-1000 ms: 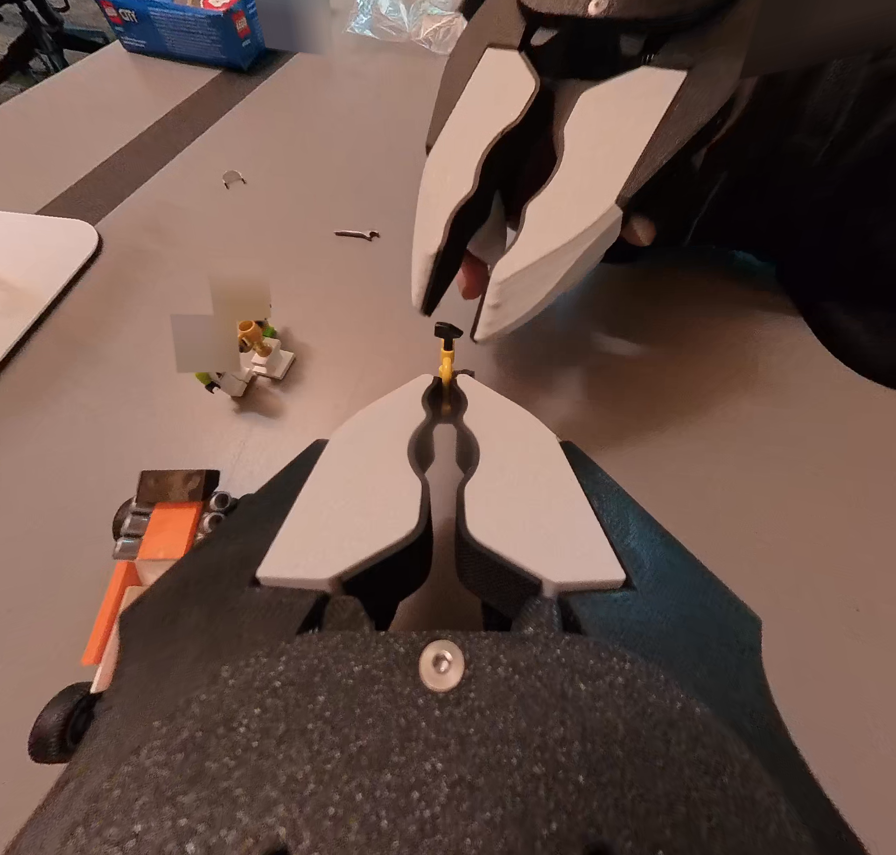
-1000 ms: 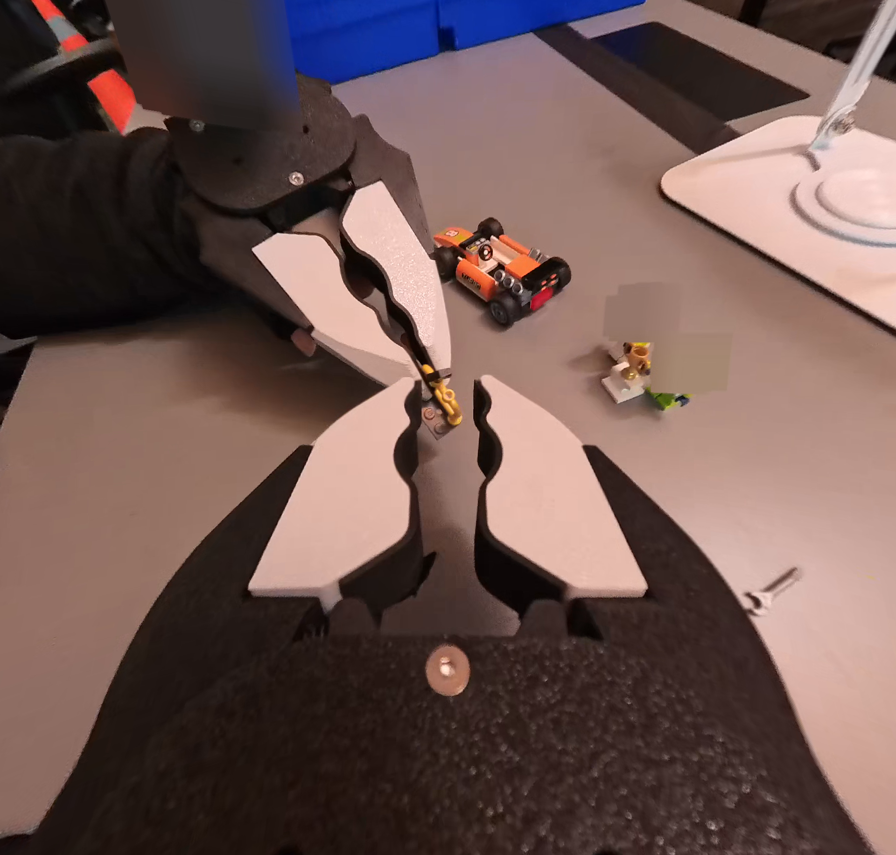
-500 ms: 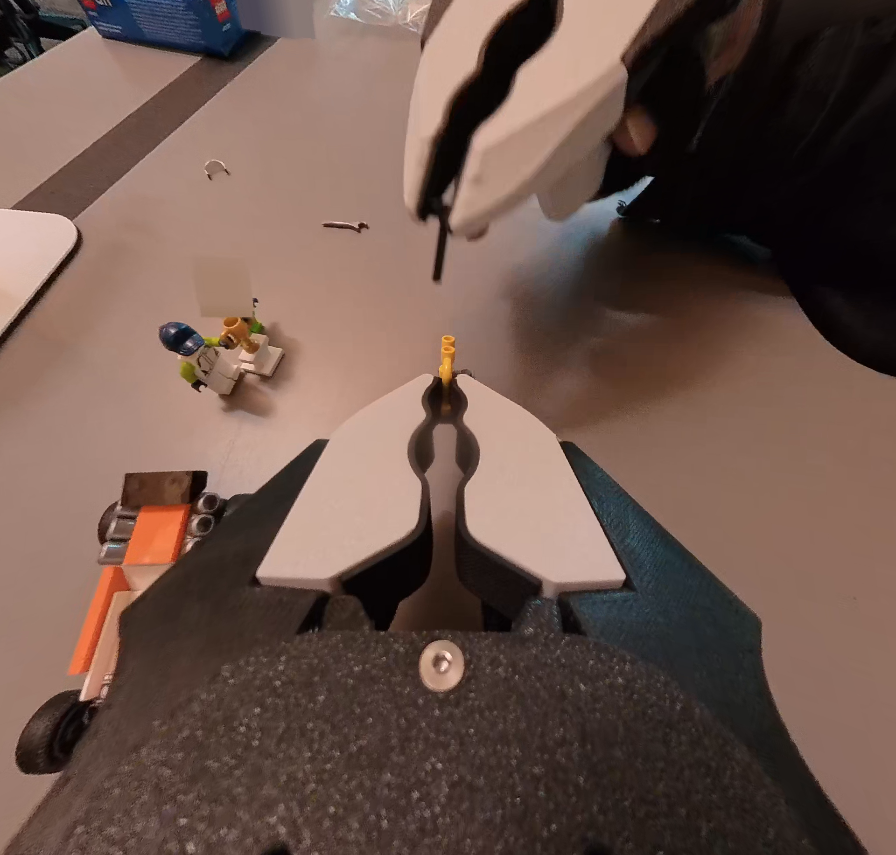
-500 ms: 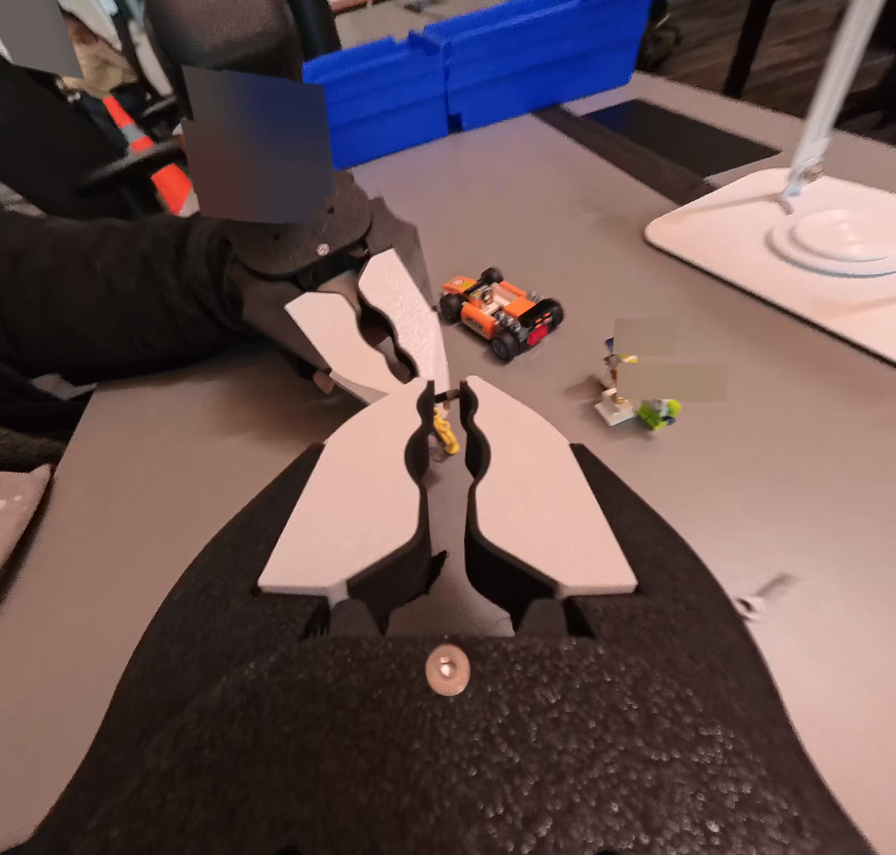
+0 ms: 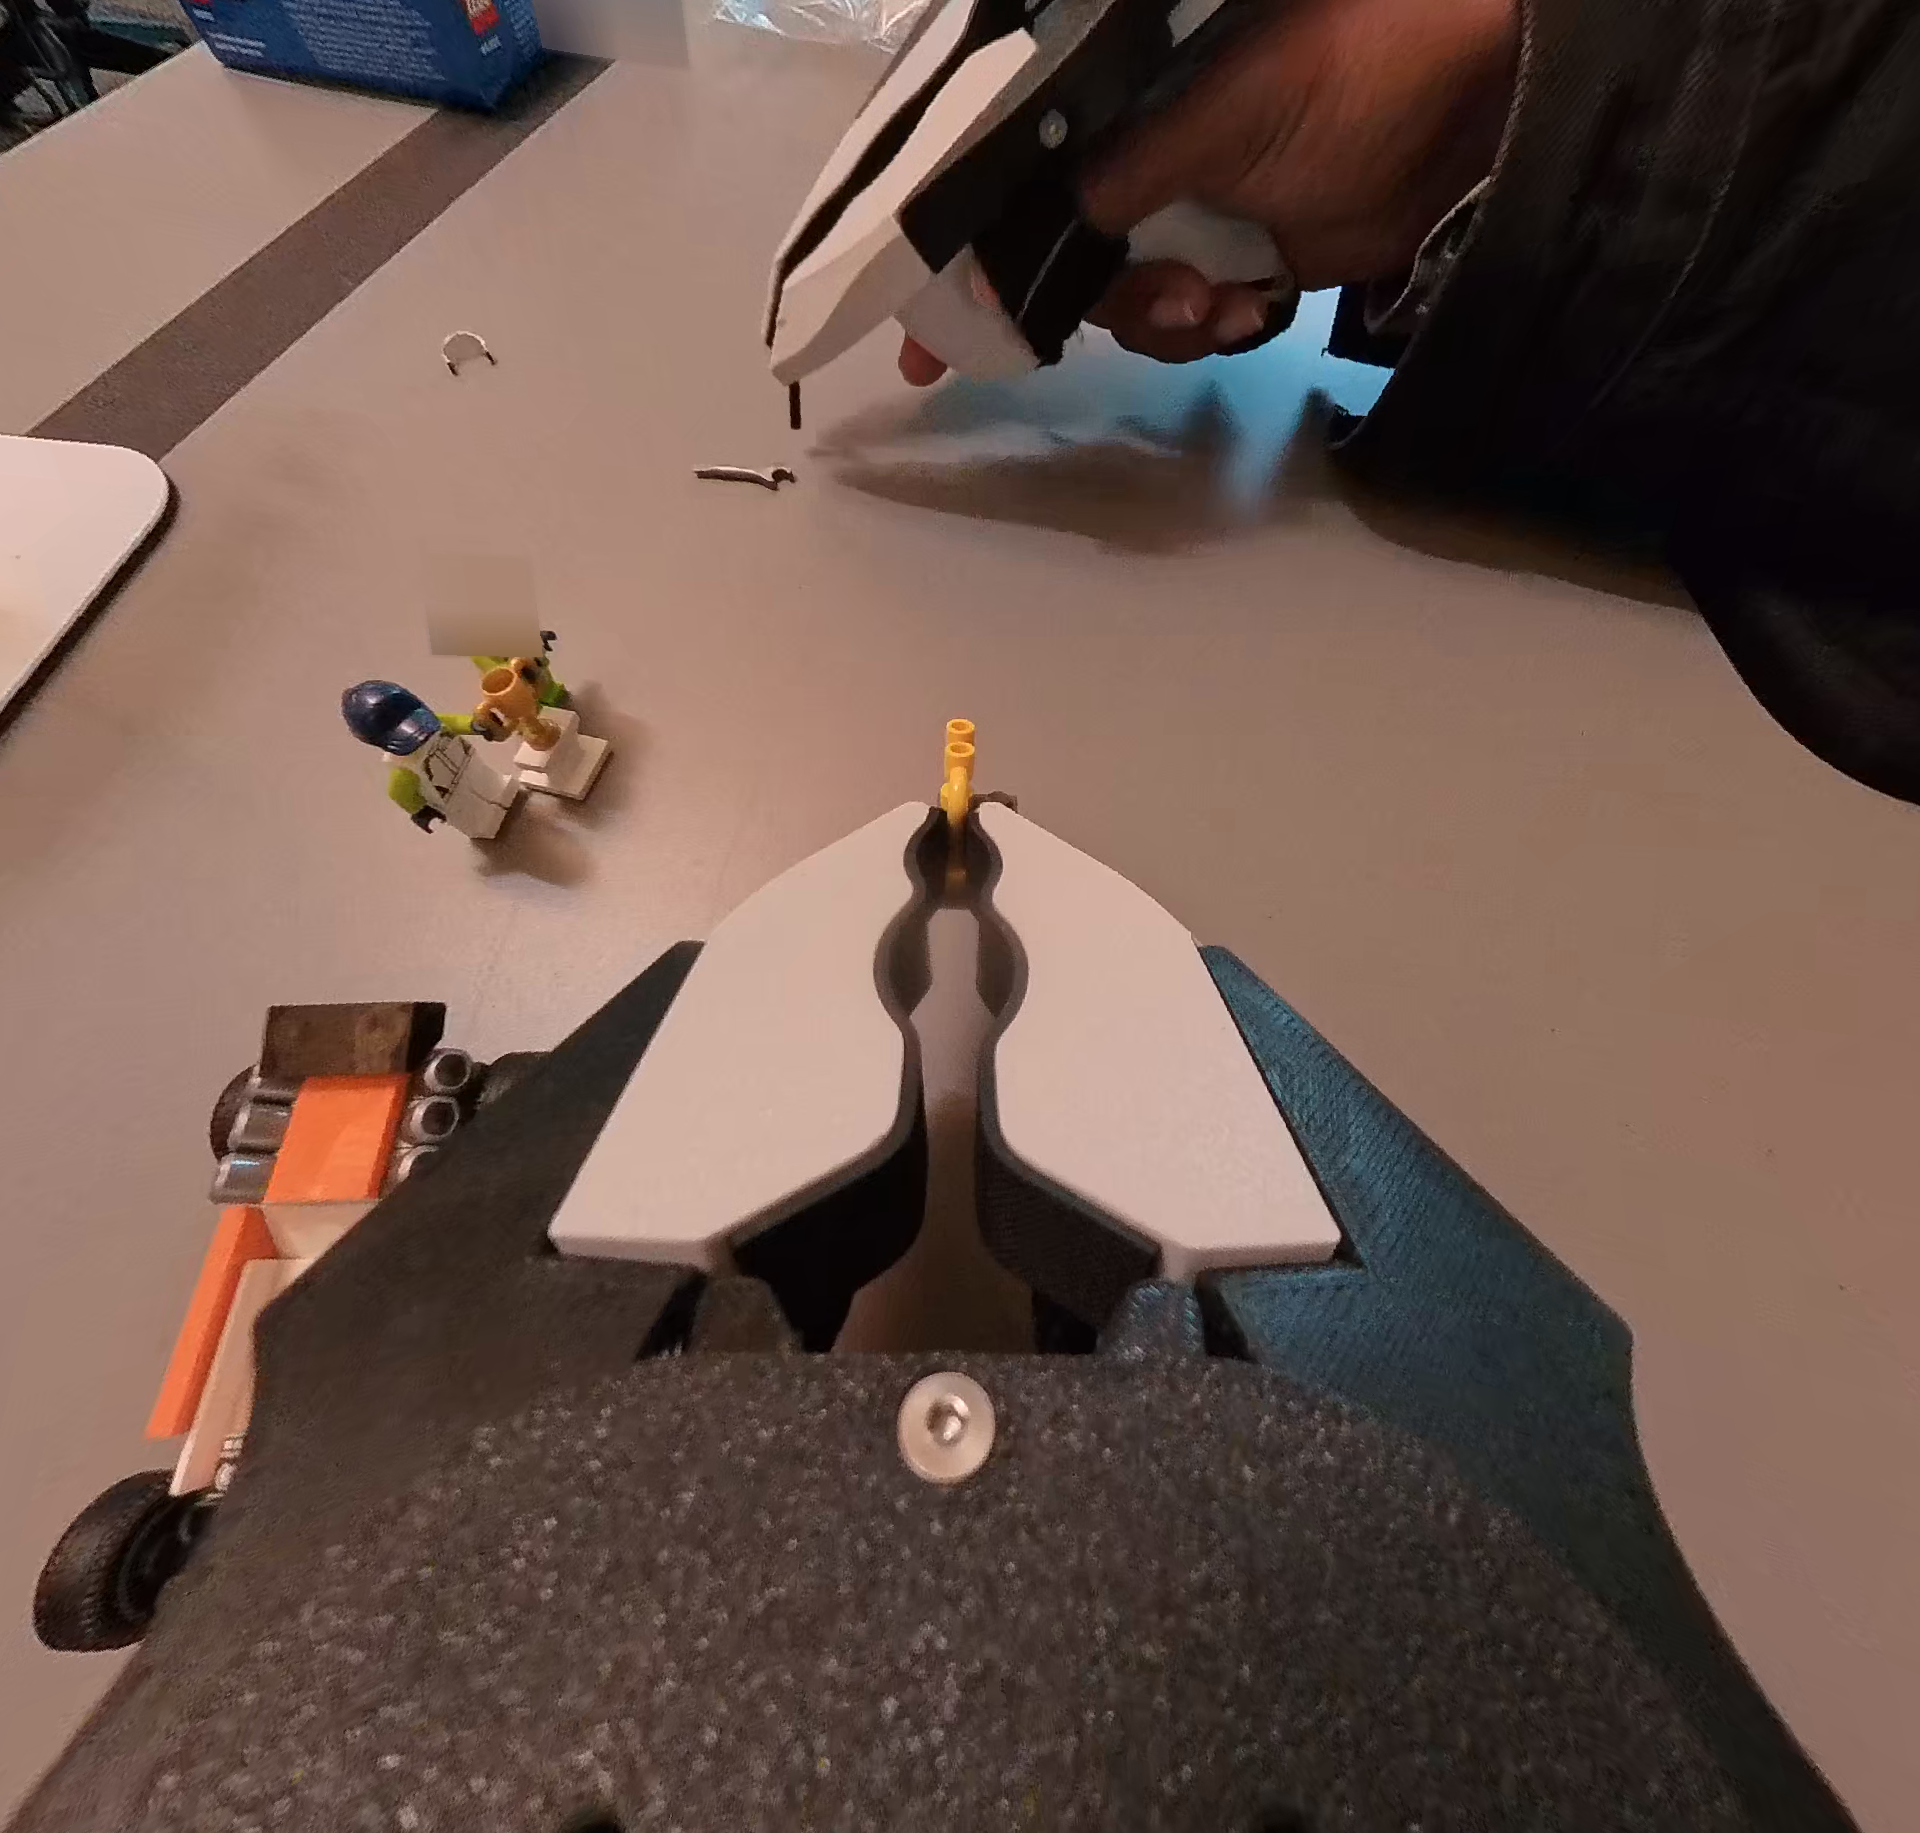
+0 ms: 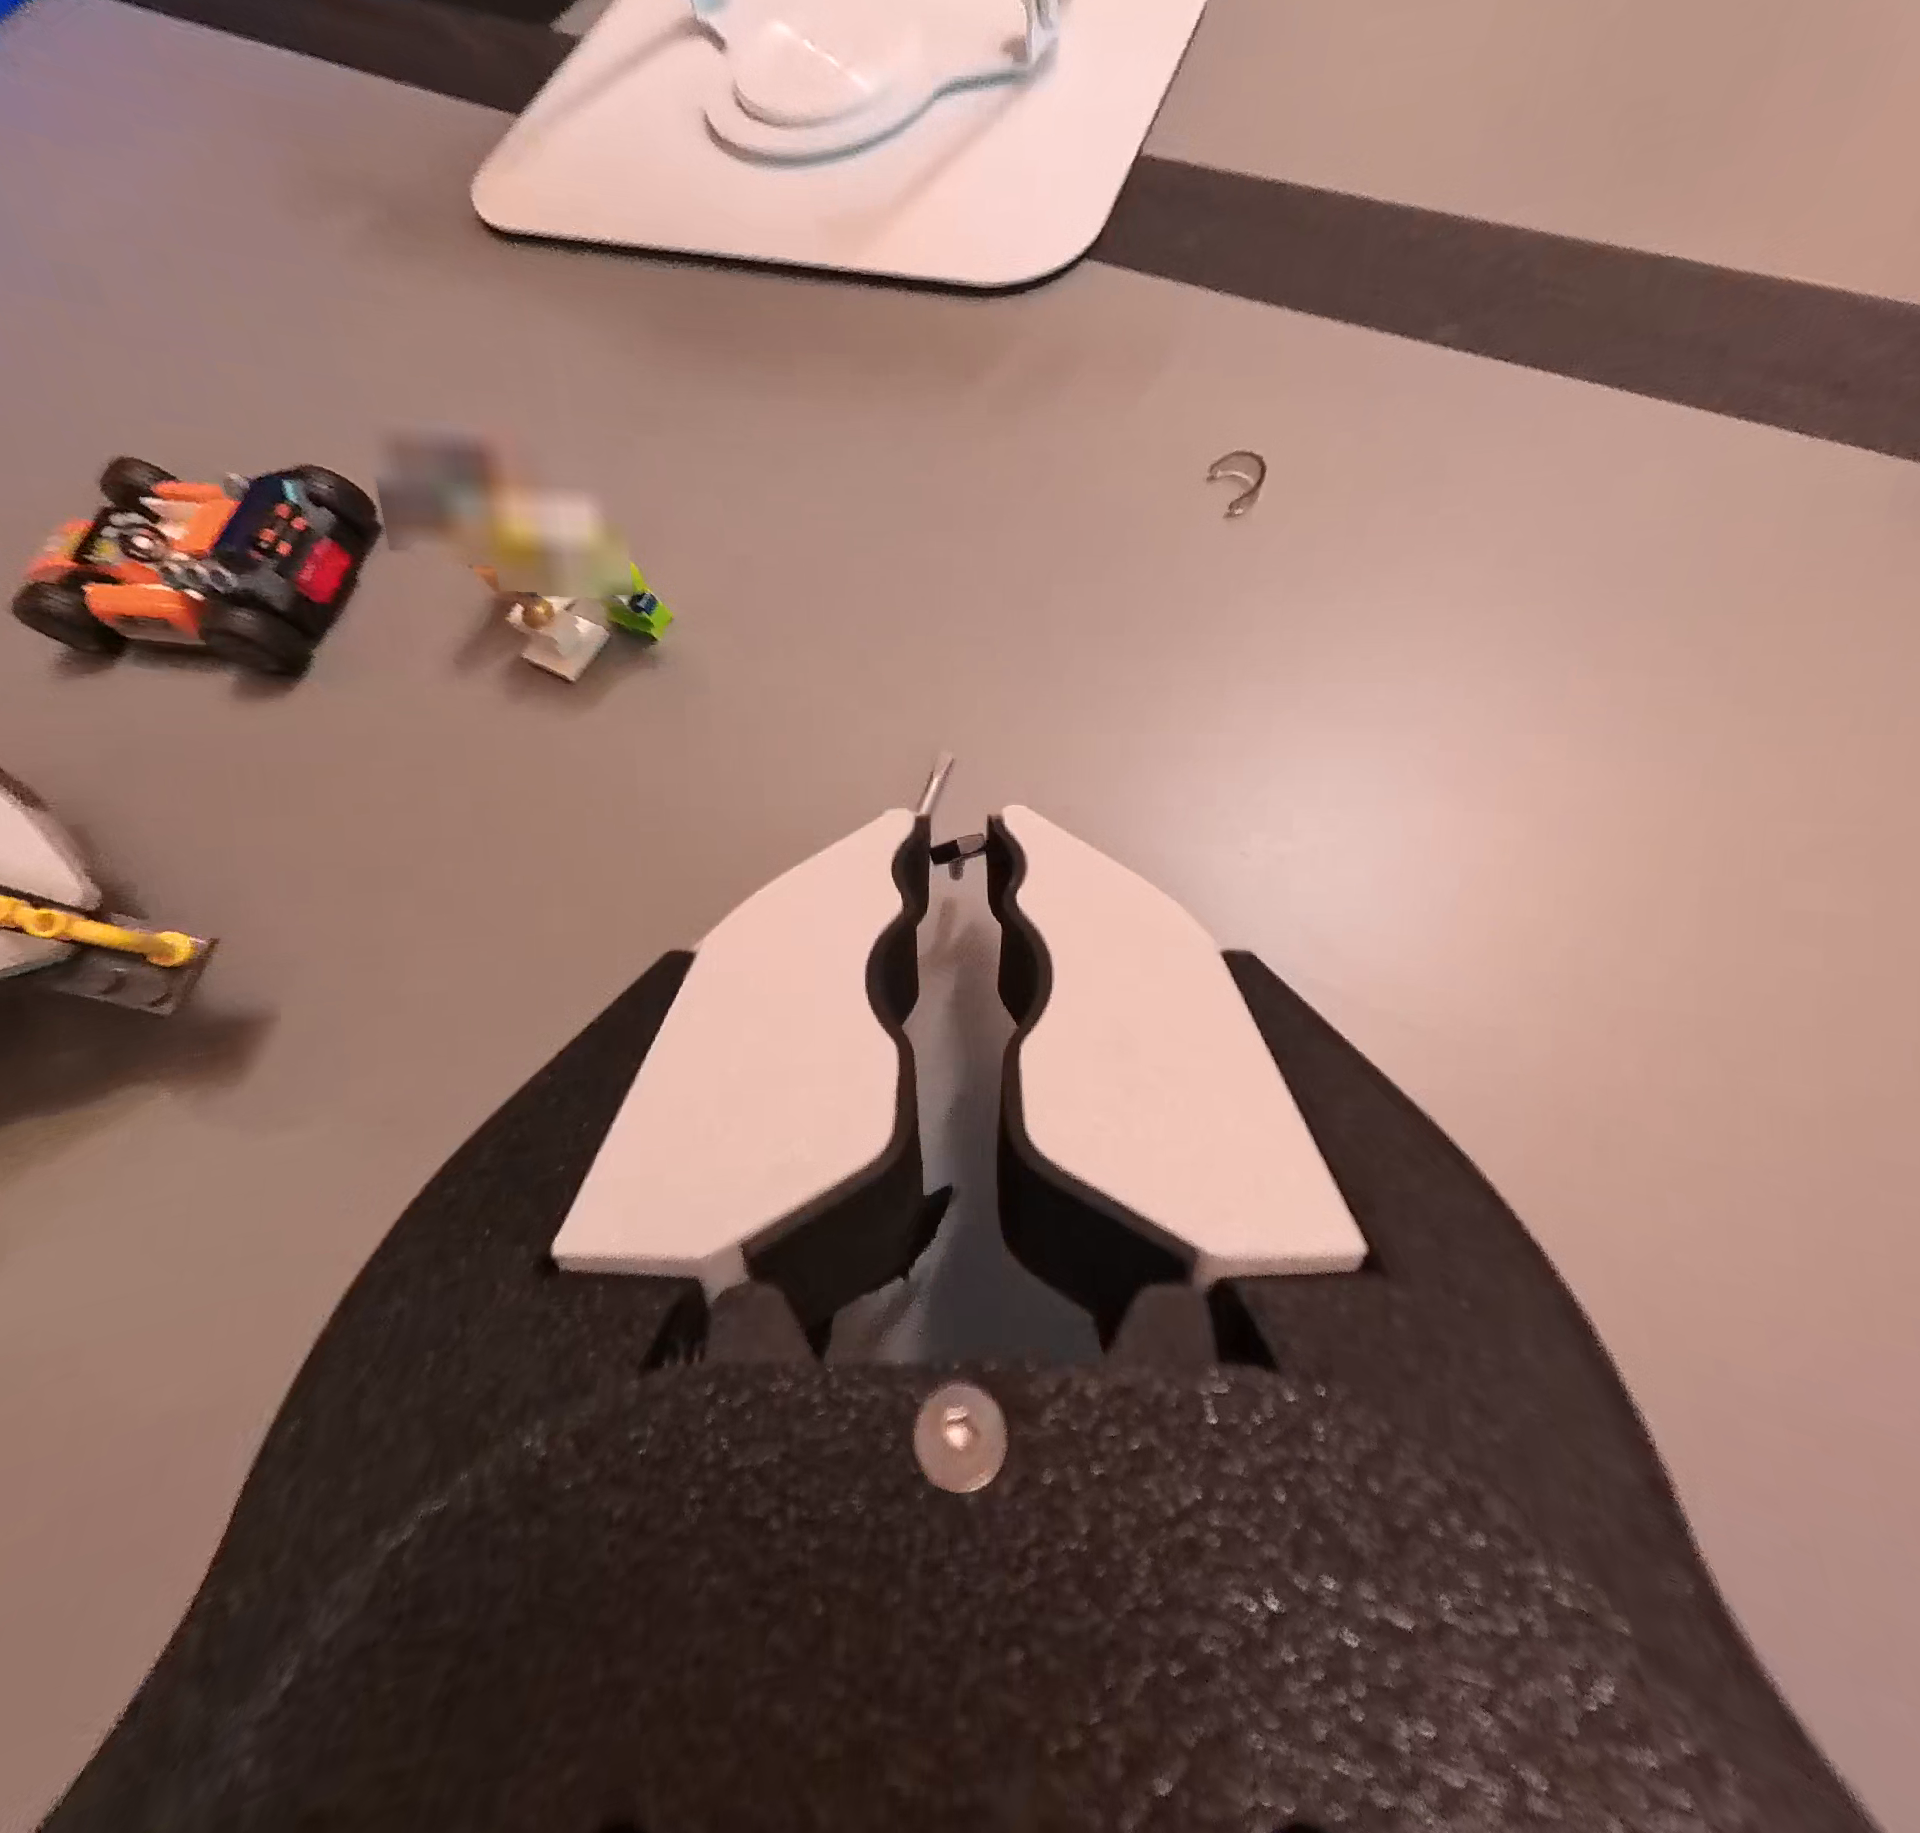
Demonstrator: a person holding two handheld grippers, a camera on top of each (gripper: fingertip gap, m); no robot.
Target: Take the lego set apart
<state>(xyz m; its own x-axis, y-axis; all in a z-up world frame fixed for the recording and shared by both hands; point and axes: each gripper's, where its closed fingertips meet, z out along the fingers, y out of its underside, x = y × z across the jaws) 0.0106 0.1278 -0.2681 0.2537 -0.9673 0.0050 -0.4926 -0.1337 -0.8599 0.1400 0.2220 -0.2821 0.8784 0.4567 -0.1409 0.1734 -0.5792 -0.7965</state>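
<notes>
Left gripper (image 5: 961, 815): fingers pinching yellow piece (image 5: 958, 760), pointing 12 o'clock | right gripper (image 6: 958, 819): fingers nipping black peg (image 6: 961, 847), crosswise | we are lowering it toward bench (image 6: 1455, 744)

car (image 6: 197, 562): orange, black | box (image 5: 353, 1): blue | held piece (image 5: 958, 765): yellow | table (image 5: 1351, 952): grey, dark stripe

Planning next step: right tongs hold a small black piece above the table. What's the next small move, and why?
Probably lower the right tongs and release the black piece onto the table: it hangs clear of the yellow part the left tongs grip, near the grey tool.
</notes>
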